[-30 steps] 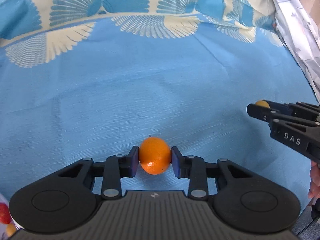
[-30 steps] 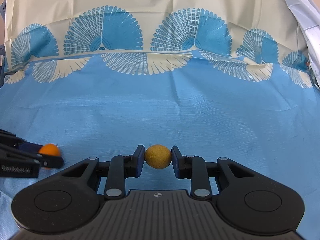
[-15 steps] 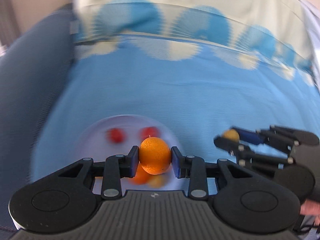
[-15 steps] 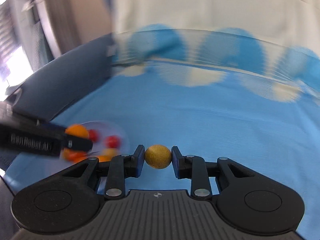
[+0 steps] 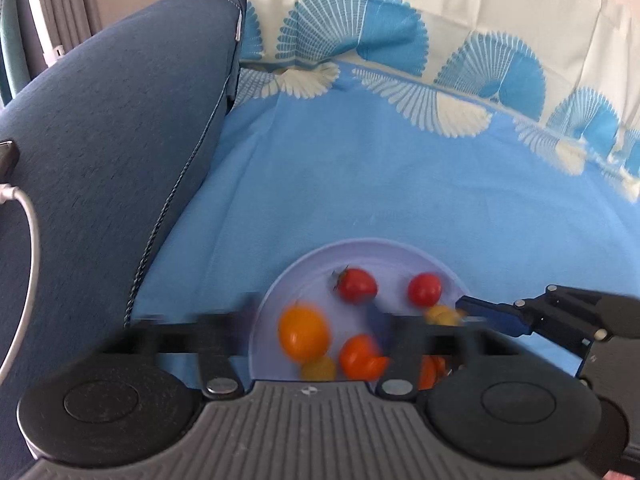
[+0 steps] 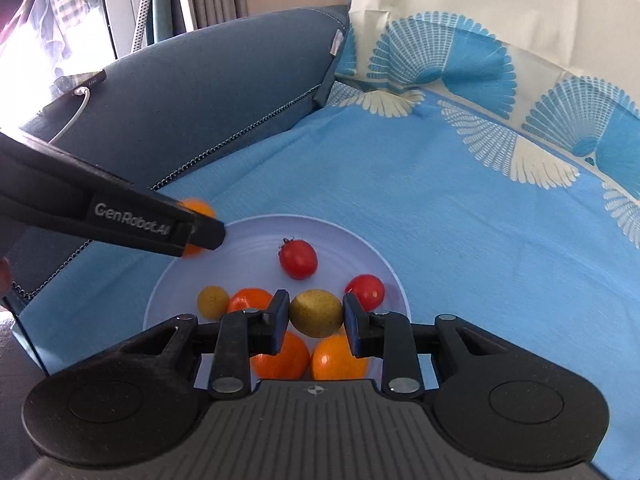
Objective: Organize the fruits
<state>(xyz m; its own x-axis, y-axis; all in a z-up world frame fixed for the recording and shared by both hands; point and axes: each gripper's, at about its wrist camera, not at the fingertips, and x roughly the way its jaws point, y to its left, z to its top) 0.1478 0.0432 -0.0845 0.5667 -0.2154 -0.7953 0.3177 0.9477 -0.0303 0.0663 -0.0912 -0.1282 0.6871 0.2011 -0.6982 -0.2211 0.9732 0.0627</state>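
Note:
A pale blue plate [image 6: 248, 240] [image 5: 356, 252] on the blue cloth holds two red tomatoes [image 6: 298, 258], oranges [image 6: 280, 354] and a small yellow-green fruit [image 6: 213, 301]. My right gripper [image 6: 316, 318] is shut on a yellow-green fruit [image 6: 316, 313] just above the plate; it also shows in the left wrist view [image 5: 442, 315]. My left gripper [image 5: 308, 332] is blurred with its fingers spread wide. The orange [image 5: 304, 334] sits between them, blurred, not touched. In the right wrist view that orange [image 6: 195, 212] is at the left finger's tip [image 6: 200, 234], over the plate's left rim.
A dark blue sofa cushion [image 5: 112, 128] [image 6: 208, 88] rises along the left of the plate. A white cable [image 5: 28, 240] and a dark device lie on it. The blue patterned cloth [image 6: 460, 220] stretches to the right and back.
Both grippers have swung left from bare cloth to above the plate. The left gripper's fingers have opened off the orange. The right gripper still holds its fruit.

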